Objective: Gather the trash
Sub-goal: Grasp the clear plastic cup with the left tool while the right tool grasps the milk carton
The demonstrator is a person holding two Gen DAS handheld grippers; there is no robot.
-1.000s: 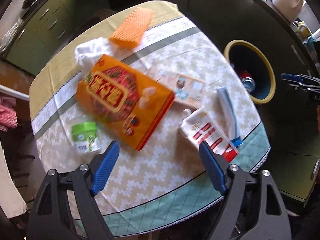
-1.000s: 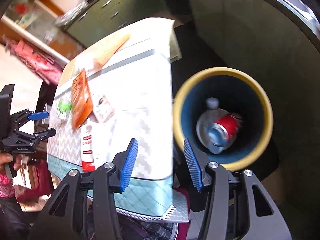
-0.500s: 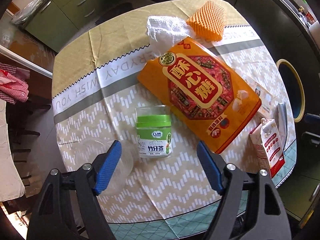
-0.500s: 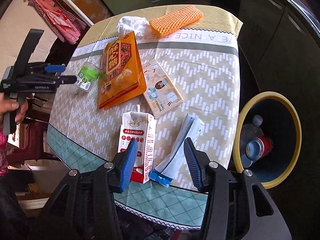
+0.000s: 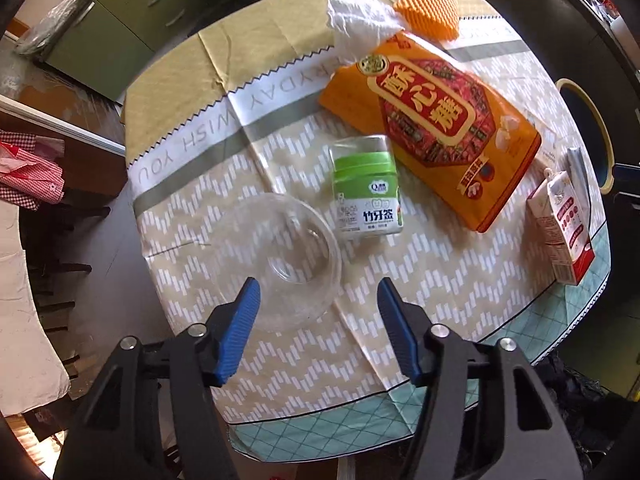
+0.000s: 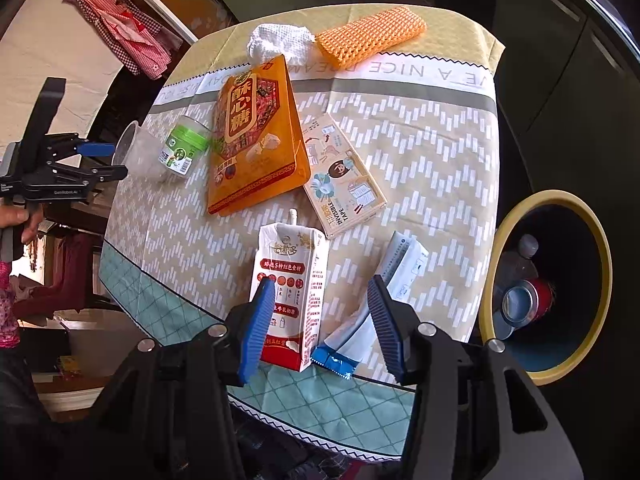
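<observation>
The bench [image 6: 420, 152], under a cloth of beige zigzags with a teal border, carries all the rubbish that is left. Just off its right edge sits the bin [image 6: 496, 280], yellow-rimmed and dark blue inside, with a red can [image 6: 528, 302] and a clear bottle [image 6: 520, 256] lying in it.

Biggest on the cloth is the orange snack bag [image 5: 432, 120], flat, its top corner overlapping a crumpled white towel [image 5: 356, 20]. Beside the towel lies an orange mesh pad [image 6: 370, 34]. To the bag's right is a flat tape box [image 6: 344, 176], touching it. Near the front edge a milk carton [image 6: 292, 284] lies on its side, and next to it a white-and-blue tube [image 6: 372, 312].

On the left side a clear plastic bowl [image 5: 280, 264] lies tipped, just beside a green-lidded toothpick jar [image 5: 366, 188].

The left gripper [image 5: 318, 328] hovers over the bowl's near rim, its blue fingers [image 5: 240, 332] spread wide and grasping nothing. The right gripper [image 6: 322, 324] hangs above the carton and tube, fingers [image 6: 384, 328] likewise released, one over each item.
</observation>
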